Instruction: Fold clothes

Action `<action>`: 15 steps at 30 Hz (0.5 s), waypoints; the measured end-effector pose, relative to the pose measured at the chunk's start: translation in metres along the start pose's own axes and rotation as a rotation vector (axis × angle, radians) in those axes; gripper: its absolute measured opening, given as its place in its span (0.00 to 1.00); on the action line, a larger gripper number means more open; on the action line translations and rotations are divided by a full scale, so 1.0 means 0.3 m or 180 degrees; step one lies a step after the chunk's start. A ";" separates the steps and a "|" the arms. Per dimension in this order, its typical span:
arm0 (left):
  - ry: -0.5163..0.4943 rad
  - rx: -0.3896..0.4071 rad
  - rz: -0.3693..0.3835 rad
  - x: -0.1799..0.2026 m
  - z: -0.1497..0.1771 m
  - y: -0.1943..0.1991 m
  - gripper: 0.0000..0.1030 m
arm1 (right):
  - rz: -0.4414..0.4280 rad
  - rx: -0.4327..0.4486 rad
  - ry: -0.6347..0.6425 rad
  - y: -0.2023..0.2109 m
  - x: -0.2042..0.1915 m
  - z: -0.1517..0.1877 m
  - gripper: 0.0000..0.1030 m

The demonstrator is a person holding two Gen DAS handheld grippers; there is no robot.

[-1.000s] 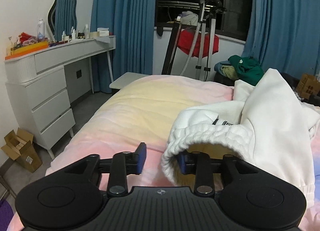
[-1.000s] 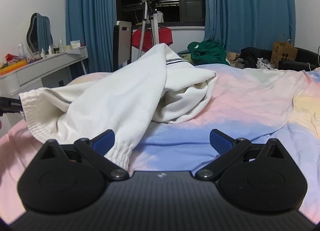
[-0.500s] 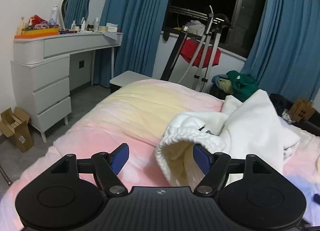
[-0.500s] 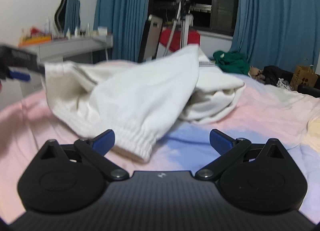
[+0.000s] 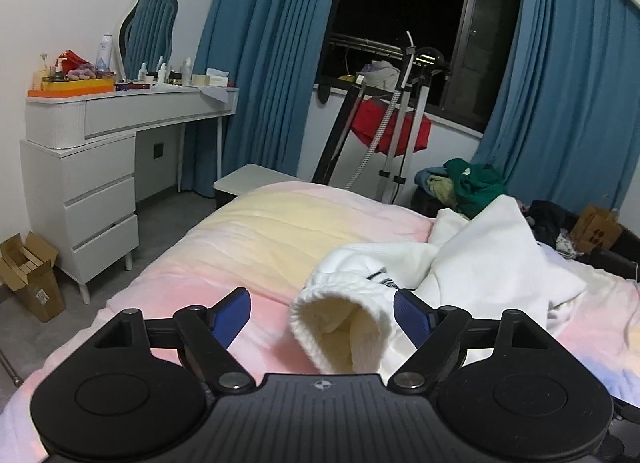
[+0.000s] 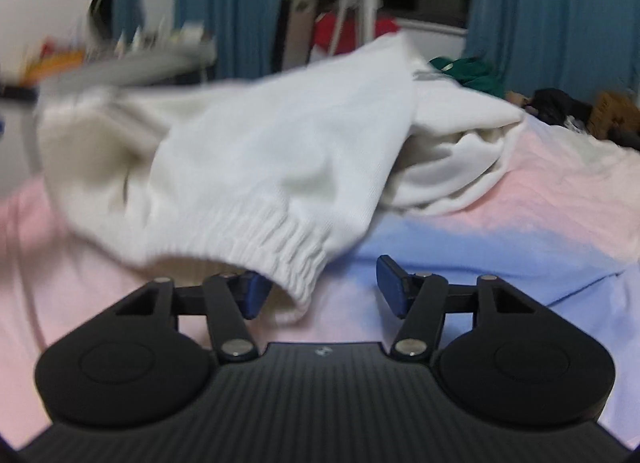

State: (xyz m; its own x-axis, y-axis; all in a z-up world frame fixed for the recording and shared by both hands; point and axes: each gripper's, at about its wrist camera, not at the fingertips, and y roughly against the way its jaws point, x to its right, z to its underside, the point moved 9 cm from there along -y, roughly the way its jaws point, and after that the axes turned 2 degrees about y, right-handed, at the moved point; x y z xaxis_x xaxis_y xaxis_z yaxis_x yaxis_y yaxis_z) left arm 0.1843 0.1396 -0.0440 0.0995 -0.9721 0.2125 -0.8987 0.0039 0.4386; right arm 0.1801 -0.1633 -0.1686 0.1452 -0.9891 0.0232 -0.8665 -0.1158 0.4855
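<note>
A white sweatshirt (image 5: 480, 259) lies crumpled on the bed with the pastel pink, yellow and blue cover (image 5: 248, 239). Its ribbed hem opening (image 5: 340, 315) sits between the jaws of my left gripper (image 5: 322, 317), which is open and holds nothing. In the right wrist view the sweatshirt (image 6: 260, 159) is blurred; its ribbed hem (image 6: 280, 255) hangs over the left fingertip. My right gripper (image 6: 320, 287) is open, with the hem edge between its jaws, not pinched.
A white dressing table (image 5: 100, 167) with a mirror and bottles stands at the left, cardboard boxes (image 5: 28, 275) on the floor beside it. A garment steamer stand (image 5: 396, 127) with red cloth and a green garment pile (image 5: 472, 183) lie beyond the bed under blue curtains.
My left gripper opened, let go of the hem and drew back. My right gripper narrowed and moved forward and left to the hem, with motion blur.
</note>
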 end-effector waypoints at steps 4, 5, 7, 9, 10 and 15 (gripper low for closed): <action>-0.0037 -0.0013 0.0015 0.017 0.006 -0.016 0.80 | 0.0127 -0.0007 -0.0058 -0.037 0.015 0.014 0.58; -0.0048 -0.0018 0.0017 0.020 0.008 -0.021 0.80 | 0.0121 -0.0027 -0.0062 -0.050 0.011 0.021 0.58; -0.0070 -0.0028 0.0022 0.028 0.012 -0.031 0.80 | 0.0107 -0.0064 -0.0072 -0.075 0.005 0.036 0.56; -0.0091 -0.0037 0.0027 0.036 0.015 -0.041 0.80 | 0.0056 -0.0053 -0.0163 -0.075 0.006 0.028 0.56; -0.0102 -0.0042 0.0029 0.040 0.017 -0.045 0.81 | 0.0030 -0.0048 -0.0207 -0.075 0.006 0.025 0.56; -0.0220 0.0014 0.0054 0.062 0.020 -0.050 0.84 | -0.0092 -0.0014 -0.0221 -0.043 -0.026 0.004 0.27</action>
State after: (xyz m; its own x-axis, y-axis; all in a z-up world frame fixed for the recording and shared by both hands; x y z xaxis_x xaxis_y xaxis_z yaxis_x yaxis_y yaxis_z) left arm 0.1969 0.1200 -0.0518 0.0547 -0.9858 0.1589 -0.9019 0.0195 0.4315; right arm 0.1895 -0.1543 -0.1762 0.1366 -0.9893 -0.0515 -0.8603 -0.1443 0.4889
